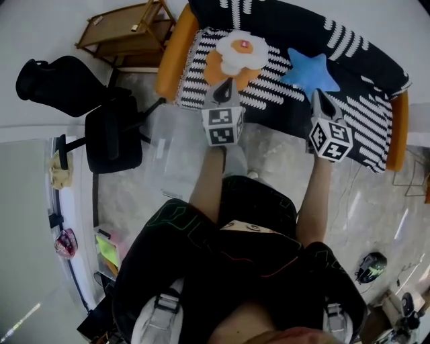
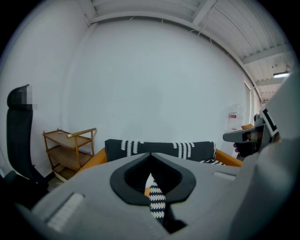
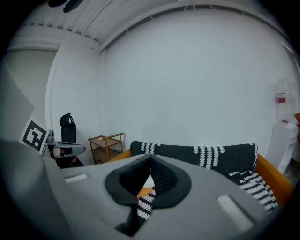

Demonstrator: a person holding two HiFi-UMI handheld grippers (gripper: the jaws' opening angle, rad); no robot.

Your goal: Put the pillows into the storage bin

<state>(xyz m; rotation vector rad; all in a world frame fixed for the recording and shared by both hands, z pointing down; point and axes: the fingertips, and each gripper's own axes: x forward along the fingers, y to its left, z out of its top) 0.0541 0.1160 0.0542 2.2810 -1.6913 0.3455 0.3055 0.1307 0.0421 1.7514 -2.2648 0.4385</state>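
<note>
While the left gripper (image 1: 226, 87) and right gripper (image 1: 318, 95) are hanging shut and empty, the flower pillow (image 1: 238, 54) and star pillow (image 1: 310, 72) are lying on the sofa (image 1: 289, 20) at top middle, probably soft and light, best pinched by a petal or point.

A: You're standing in what looks like a staged living room: an orange-framed sofa (image 1: 356, 47) under a black-and-white cover, with a wooden shelf trolley (image 1: 124, 33) beside it.

B: Yet on your left there's a black office chair (image 1: 111, 131). Add bare white walls (image 2: 154, 79), a beamed panel ceiling (image 2: 234, 28) with a strip light (image 2: 281, 74), and clutter (image 1: 106, 250) on the floor, and you're in a studio or lab more than a home.
</note>
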